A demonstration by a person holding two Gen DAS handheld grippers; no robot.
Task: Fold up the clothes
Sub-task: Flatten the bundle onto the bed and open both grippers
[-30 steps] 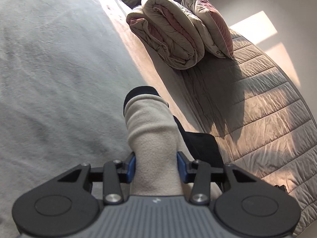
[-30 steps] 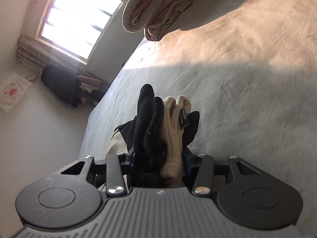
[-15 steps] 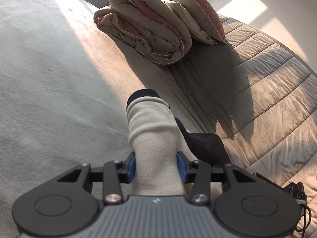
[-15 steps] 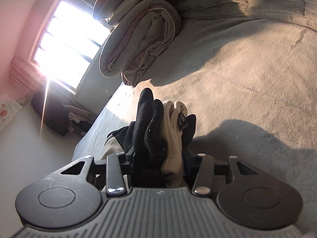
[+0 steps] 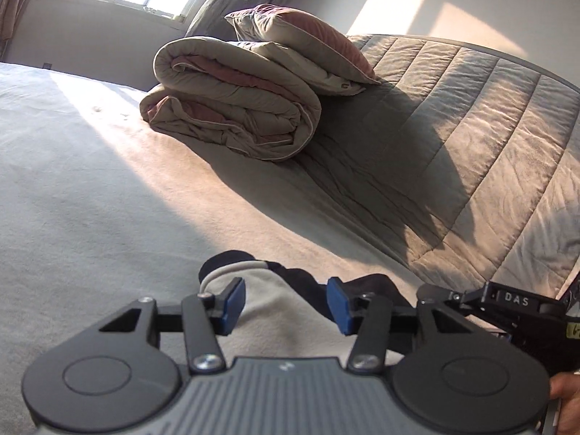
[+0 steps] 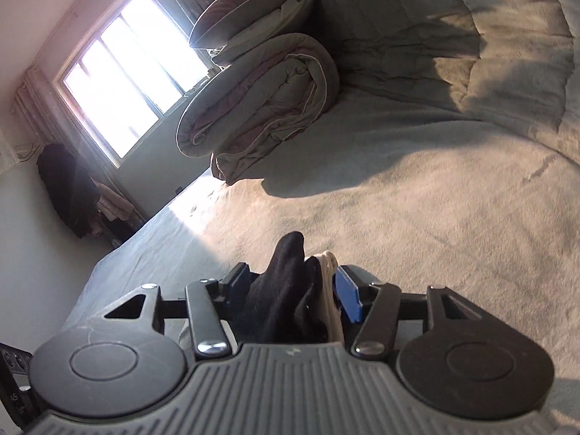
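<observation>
A beige fleece garment with black trim lies low on the grey bed sheet, its black-edged cuff pointing away from me. My left gripper stands open around it, blue pads a little apart from the cloth. The right gripper is shut on a bunched black and cream part of the same garment, which sticks up only a short way past the fingers. Part of the right gripper's body shows at the right edge of the left wrist view.
A rolled duvet with a pillow on top sits at the head of the bed by the quilted headboard. A window and dark clothes on a rack are beyond the bed. A hand is at the right edge.
Both grippers swung toward the headboard and came down to the bed. The left fingers spread and the beige sleeve sank between them. Less cloth sticks out of the right gripper.
</observation>
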